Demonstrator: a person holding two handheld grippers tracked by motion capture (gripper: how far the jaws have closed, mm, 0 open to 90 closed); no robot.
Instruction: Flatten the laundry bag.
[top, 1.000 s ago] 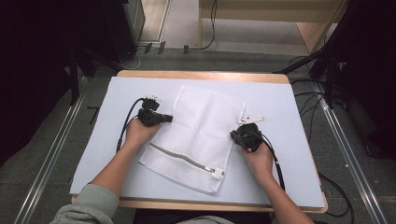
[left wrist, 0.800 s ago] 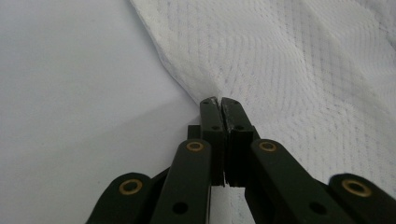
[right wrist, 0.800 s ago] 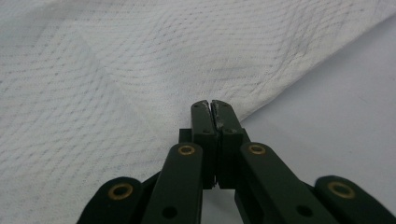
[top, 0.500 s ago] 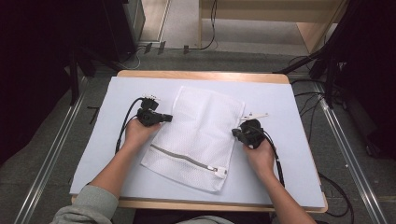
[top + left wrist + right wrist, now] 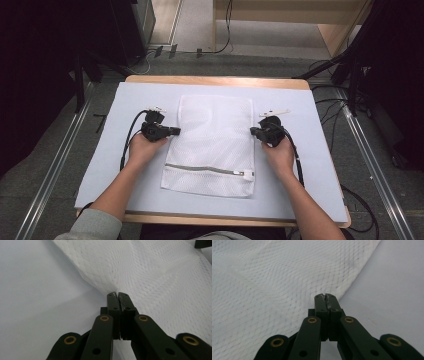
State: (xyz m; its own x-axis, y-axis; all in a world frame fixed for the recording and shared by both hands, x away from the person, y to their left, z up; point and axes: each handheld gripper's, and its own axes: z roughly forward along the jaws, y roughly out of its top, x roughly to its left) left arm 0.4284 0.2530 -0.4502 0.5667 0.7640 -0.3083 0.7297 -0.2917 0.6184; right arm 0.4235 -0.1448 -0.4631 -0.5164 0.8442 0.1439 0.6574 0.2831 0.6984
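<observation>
My workplace: a lab or recording room. Evidence: wooden table [image 5: 215, 80] under a pale sheet [image 5: 100, 150], metal floor rails [image 5: 55, 165] on both sides, loose cables [image 5: 220, 45] on grey carpet, dark equipment stands [image 5: 360, 60] at the edges

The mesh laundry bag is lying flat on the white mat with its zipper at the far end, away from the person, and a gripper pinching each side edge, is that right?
Not quite. The mesh laundry bag has its zipper at the near end, toward the person, as the high view shows. The left gripper and right gripper do pinch its side edges on the white mat.
</observation>
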